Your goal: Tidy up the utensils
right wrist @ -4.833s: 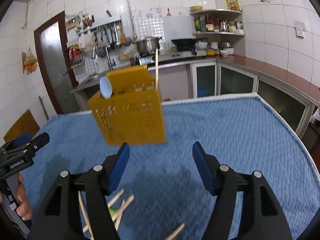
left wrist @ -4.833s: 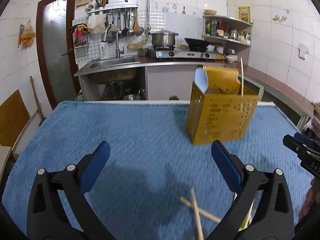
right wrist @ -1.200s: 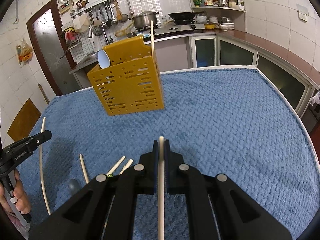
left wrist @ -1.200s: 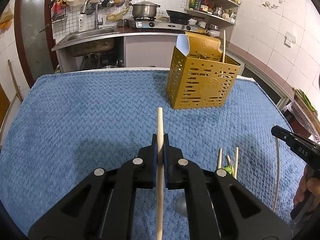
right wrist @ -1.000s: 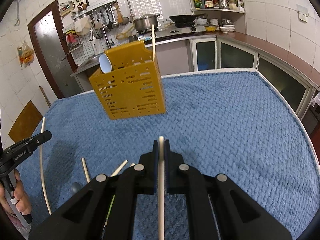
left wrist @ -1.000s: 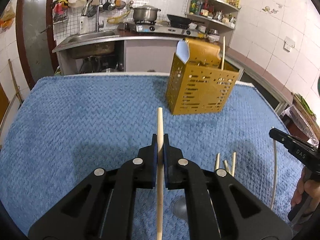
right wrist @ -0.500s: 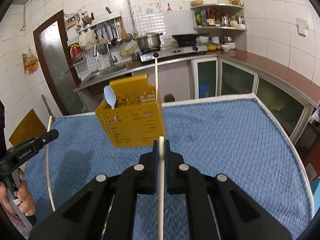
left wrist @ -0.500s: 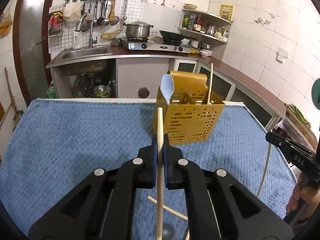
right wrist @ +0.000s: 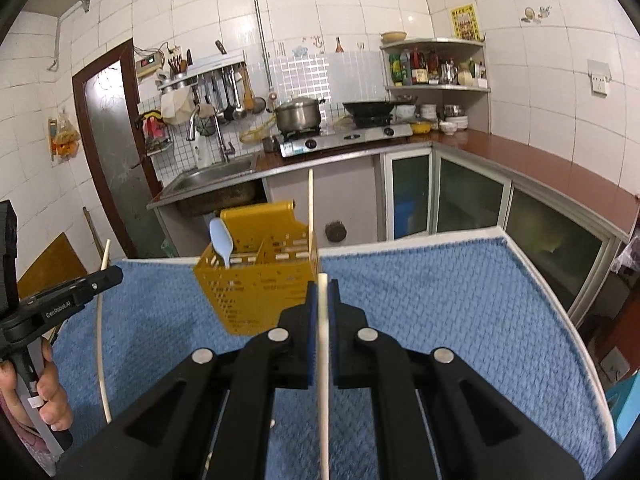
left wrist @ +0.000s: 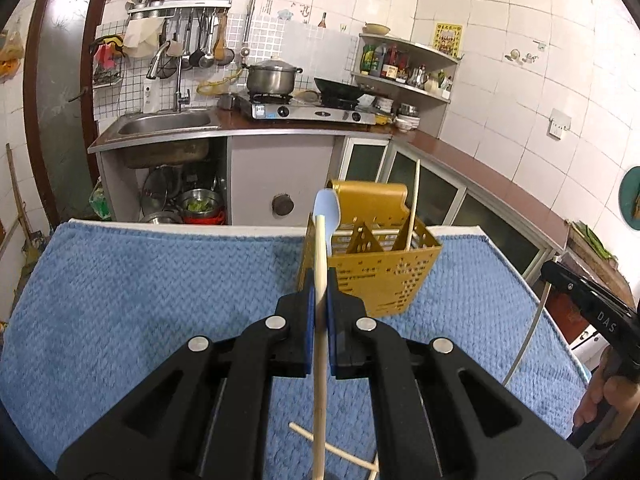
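Each clamping one chopstick, the left gripper [left wrist: 319, 300] and right gripper [right wrist: 322, 304] hover above the blue towel [left wrist: 140, 280] facing the yellow caddy [right wrist: 256, 280] (a pale spoon [right wrist: 221, 242] inside).

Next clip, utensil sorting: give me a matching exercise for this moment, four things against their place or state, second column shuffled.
Things:
1. left gripper
2. pale blue plastic spoon
3. perforated yellow plastic utensil holder
4. loose wooden chopsticks

Places or states:
A. lying crossed on the blue textured table cover
B. standing on the blue cover, upright
C. shut on a light wooden chopstick
D. standing in an end compartment of the holder

Pairs: 1-C, 2-D, 3-B, 4-A
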Demonstrator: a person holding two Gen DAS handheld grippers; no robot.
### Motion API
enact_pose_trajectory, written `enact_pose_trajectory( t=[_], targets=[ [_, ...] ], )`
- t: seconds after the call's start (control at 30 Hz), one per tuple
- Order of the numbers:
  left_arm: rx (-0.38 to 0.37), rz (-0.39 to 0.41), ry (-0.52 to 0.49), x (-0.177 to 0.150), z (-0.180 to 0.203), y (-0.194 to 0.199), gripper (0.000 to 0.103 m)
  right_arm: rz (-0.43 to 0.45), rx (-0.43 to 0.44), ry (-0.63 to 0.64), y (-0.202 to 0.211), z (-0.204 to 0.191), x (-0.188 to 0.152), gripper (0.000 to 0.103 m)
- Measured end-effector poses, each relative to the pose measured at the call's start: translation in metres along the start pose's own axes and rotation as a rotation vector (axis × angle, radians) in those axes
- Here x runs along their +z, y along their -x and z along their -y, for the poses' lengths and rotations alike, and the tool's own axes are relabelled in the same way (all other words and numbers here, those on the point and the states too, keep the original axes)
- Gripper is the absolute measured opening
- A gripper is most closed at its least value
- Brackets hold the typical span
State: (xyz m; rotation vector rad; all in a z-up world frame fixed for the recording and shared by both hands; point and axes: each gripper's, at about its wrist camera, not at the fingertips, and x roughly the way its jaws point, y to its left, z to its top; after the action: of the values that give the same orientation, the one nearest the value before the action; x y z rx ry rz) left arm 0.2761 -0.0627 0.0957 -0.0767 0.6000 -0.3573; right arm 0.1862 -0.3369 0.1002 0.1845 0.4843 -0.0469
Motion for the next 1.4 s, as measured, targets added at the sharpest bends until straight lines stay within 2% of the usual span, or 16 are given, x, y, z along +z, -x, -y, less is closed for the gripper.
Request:
enact_pose_trajectory(
  t=[0.3,0.57,0.7,0.9,1.1,1.2,1.4],
  targets=[
    [-0.066,0.1,-0.03,0.039,0.017,-0.006,0.004,0.075,0.001,0.01,-0.005,-0.004,0.042,0.005],
    [-0.128,0.222,-0.05,0.092,0.036,-0.017,0.004,0.189,0.021,0.014,-0.013,-0.014,0.106,0.005],
    [-0.128,0.289,-0.06,0.117,0.044,-0.027,0.004,0.232,0.035,0.035,-0.026,-0.026,0.139,0.005],
    [-0.096,0.331,-0.079,0.146,0.05,-0.057,0.004,0.289,0.06,0.04,-0.049,-0.038,0.173,0.005],
    [-0.074,0.38,-0.068,0.154,0.052,-0.089,0.004,0.319,0.088,0.061,-0.079,-0.051,0.169,0.005],
    [-0.065,0.393,-0.072,0.147,0.052,-0.103,0.004,0.323,0.12,0.061,-0.095,-0.05,0.157,0.005],
    [-0.042,0.424,-0.083,0.122,0.053,-0.131,0.004,0.287,0.128,0.069,-0.125,-0.044,0.134,0.005]
  ],
)
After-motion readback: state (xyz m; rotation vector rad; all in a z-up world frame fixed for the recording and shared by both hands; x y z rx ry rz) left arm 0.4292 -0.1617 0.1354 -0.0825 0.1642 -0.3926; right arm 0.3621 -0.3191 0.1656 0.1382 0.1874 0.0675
